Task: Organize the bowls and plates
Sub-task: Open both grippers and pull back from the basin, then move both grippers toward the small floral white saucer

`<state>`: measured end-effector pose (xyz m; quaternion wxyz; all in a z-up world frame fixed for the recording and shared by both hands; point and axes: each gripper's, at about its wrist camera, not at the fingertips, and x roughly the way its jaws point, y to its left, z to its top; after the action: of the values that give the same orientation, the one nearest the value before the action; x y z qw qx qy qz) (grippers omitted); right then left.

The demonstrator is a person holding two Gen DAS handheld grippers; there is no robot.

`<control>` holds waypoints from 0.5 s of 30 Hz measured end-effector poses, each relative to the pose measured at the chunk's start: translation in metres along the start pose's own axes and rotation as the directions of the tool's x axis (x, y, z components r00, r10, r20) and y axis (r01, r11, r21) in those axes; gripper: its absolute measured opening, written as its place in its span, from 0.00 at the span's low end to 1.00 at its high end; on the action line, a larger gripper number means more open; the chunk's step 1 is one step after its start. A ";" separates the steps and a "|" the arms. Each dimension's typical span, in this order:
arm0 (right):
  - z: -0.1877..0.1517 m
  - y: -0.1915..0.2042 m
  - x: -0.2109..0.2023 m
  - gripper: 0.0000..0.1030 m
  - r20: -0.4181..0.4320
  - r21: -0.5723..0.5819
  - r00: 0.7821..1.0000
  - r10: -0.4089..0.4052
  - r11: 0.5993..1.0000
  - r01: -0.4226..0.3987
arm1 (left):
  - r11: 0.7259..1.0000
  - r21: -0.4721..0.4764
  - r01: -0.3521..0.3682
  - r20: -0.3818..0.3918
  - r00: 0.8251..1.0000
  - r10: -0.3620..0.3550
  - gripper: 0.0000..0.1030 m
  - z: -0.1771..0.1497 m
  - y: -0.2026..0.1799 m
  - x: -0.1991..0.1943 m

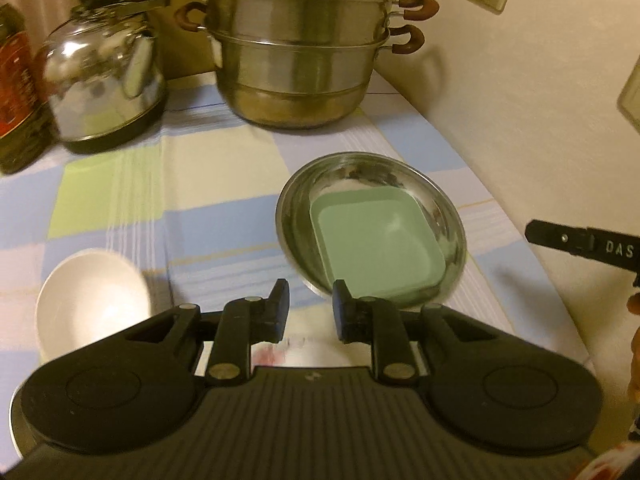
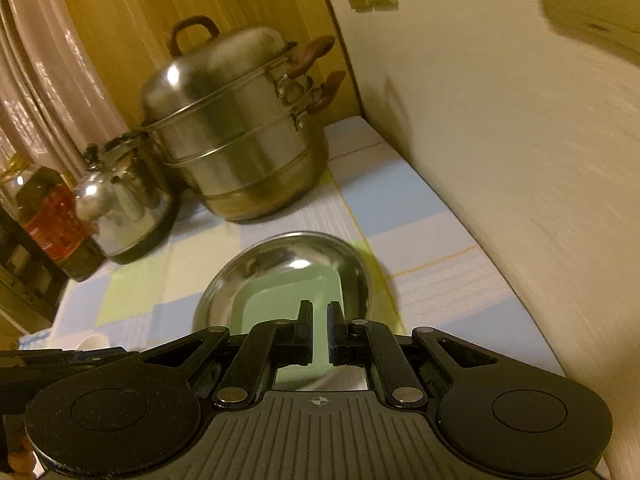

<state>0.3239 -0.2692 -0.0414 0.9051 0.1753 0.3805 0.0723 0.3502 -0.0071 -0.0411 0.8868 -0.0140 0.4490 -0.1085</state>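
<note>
A risk is judged for the white bowl (image 1: 94,300), left loose near the front of the checked surface (image 1: 224,168): it could be knocked by a careless pass. The green square plate (image 1: 376,240) is nested in the steel bowl (image 1: 296,216). Nothing is held: the left tongs (image 1: 310,314) are parted, the right tongs (image 2: 319,332) clenched empty.
</note>
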 end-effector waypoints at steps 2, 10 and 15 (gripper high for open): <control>-0.009 0.001 -0.014 0.06 0.001 -0.004 1.000 0.010 1.000 -0.010 | 1.000 -0.010 -0.003 0.006 1.000 0.003 0.20 -0.010 -0.001 -0.013; -0.045 0.002 -0.066 0.06 -0.016 -0.016 0.999 0.036 0.999 -0.036 | 0.999 -0.031 -0.015 0.034 0.999 0.016 0.20 -0.055 -0.012 -0.063; -0.069 0.002 -0.090 0.08 -0.028 -0.035 0.998 0.048 0.998 -0.049 | 1.000 -0.029 -0.003 0.039 0.999 0.004 0.24 -0.084 -0.024 -0.085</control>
<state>0.2116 -0.2736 -0.0256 0.9009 0.1676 0.3869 0.1033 0.2298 -0.0072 -0.0213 0.8952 -0.0280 0.4333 -0.1002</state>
